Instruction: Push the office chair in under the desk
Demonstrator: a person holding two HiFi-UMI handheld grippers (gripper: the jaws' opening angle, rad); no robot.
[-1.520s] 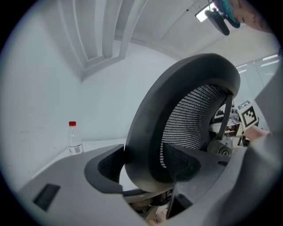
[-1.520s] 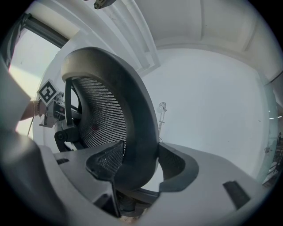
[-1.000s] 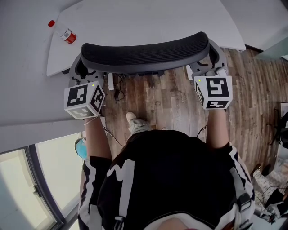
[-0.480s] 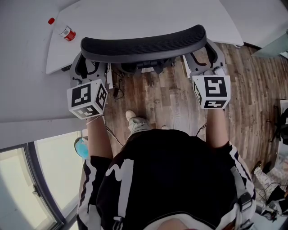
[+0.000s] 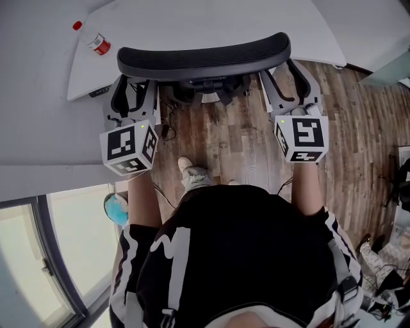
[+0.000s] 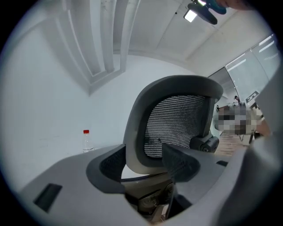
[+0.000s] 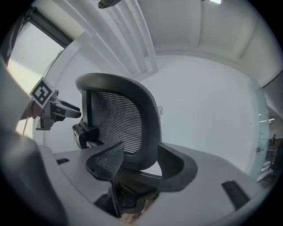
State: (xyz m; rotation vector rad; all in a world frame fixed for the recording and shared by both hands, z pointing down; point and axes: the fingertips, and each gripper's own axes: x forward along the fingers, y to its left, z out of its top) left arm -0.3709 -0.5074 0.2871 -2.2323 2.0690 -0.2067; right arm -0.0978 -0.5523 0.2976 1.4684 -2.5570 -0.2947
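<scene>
The black office chair shows its curved mesh backrest (image 5: 204,56) at the white desk's (image 5: 211,19) front edge. My left gripper (image 5: 133,90) is at the backrest's left end and my right gripper (image 5: 288,80) at its right end, both just behind it. In the left gripper view the backrest frame (image 6: 135,132) stands between the jaws of the left gripper (image 6: 143,152); they are closing, with gaps still showing. In the right gripper view the frame (image 7: 150,132) likewise stands loose between the spread jaws of the right gripper (image 7: 141,152).
A clear bottle with a red cap (image 5: 97,43) stands on the desk's left part. Cables (image 5: 168,131) lie on the wood floor (image 5: 224,138) under the desk edge. My foot (image 5: 192,174) is behind the chair. A window (image 5: 38,256) runs along the left.
The chair back has gone further in toward the desk. Both grippers have slid back off its ends, so more of their fingers shows.
</scene>
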